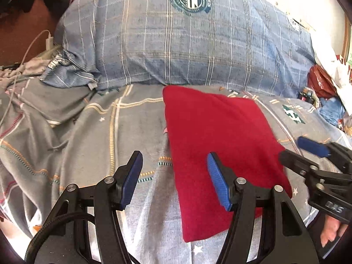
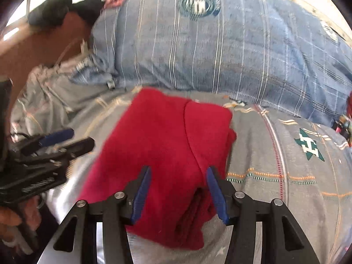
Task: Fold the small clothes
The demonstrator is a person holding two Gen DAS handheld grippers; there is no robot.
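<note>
Left gripper point(image 1: 175, 181): open, nothing between the blue pads; lower centre of the left wrist view, pointing down toward the bed. Its right pad point(image 1: 217, 183) stands over the left edge of the red cloth; its left pad over bare sheet.
Left gripper, other view: seen at the left edge of the right wrist view point(image 2: 66, 140), blurred, black fingers with one blue pad showing, beside the cloth's left edge; contact cannot be told.
Right gripper point(image 2: 178, 194): open, blue pads apart on either side of the near part of the red cloth; the pads do not press on it. In the left wrist view it shows at the right edge point(image 1: 303, 151), just beside the cloth's right edge.
Hands: part of a hand point(image 1: 331, 231) shows under the right gripper at lower right of the left wrist view.
Red cloth point(image 1: 220, 145): folded, roughly rectangular, lying flat on the bed at centre frame; far edge near the pillow. In the right wrist view point(image 2: 158, 145) a fold line runs down its right part and layered edges show at the near end.
Bed sheet point(image 1: 88, 132): grey, lined pattern with stars, wrinkled at left.
Pillow point(image 1: 187, 48): blue striped with a round crest, across the upper frame.
Cable point(image 1: 28, 48): white, upper left.
Bags point(image 1: 323, 81): red and white, right edge.
</note>
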